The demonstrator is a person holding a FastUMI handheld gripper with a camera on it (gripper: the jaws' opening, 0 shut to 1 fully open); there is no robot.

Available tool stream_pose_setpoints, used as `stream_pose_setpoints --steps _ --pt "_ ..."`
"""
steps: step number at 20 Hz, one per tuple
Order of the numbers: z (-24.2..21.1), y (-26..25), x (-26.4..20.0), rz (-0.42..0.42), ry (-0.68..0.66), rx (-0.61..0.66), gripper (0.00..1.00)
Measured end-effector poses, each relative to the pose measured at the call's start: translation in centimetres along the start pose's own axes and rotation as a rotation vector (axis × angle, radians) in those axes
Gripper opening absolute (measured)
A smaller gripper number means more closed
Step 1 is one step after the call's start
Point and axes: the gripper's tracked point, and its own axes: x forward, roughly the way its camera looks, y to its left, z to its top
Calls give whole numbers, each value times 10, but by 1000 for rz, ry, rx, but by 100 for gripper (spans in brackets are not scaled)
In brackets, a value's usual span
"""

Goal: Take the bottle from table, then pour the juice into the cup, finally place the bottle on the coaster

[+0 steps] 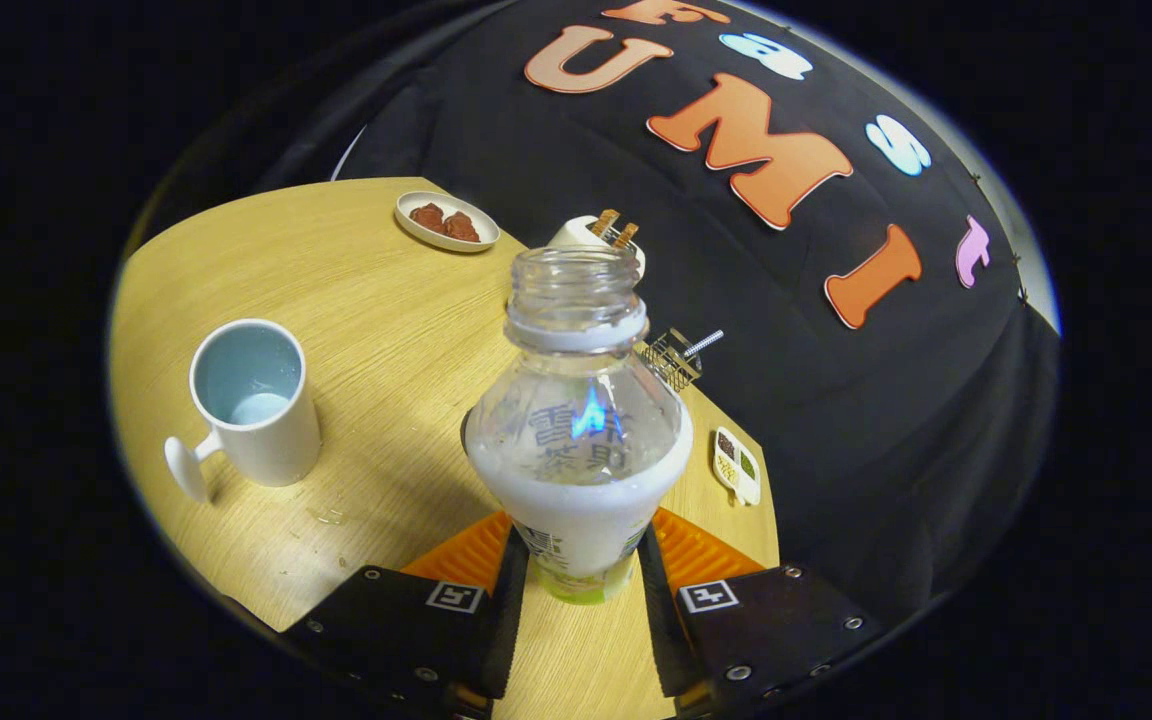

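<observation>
Black cloth hangs behind a pale wooden table (376,290), and the whole scene leans over to one side. Right in front, the gripper (581,570) is clenched on the bottle (578,440): both fingers press against its lower body, one on each flank, so the bottle stands up from between them. Its cap is off and the mouth is open. White liquid fills the lower part, while the shoulder and neck are clear. Whether its base touches the table I cannot tell.

Off to the left of the bottle, well apart from the fingers, a white cup (254,400) stands upright on the wood with its handle turned toward the near edge; its inside is pale blue.

Beyond the cup, toward the cloth, a small plate (447,222) carries a couple of brown pieces. Just behind the bottle's neck a white holder (596,237) with brown sticks peeks out, and to the right of the neck sits a small wire basket (674,356). Near the table's right edge lies a little divided dish (736,466).
</observation>
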Motion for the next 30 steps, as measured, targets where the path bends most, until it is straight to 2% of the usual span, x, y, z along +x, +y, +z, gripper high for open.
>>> stream_pose_setpoints --steps 7,14,22,30 --pt "12 17 -4 -33 -61 -211 56" --pt "20 23 -5 -103 -90 -426 56" --pt "40 35 -5 -134 -138 -657 56" --pt "44 39 -3 -141 -141 -812 56"
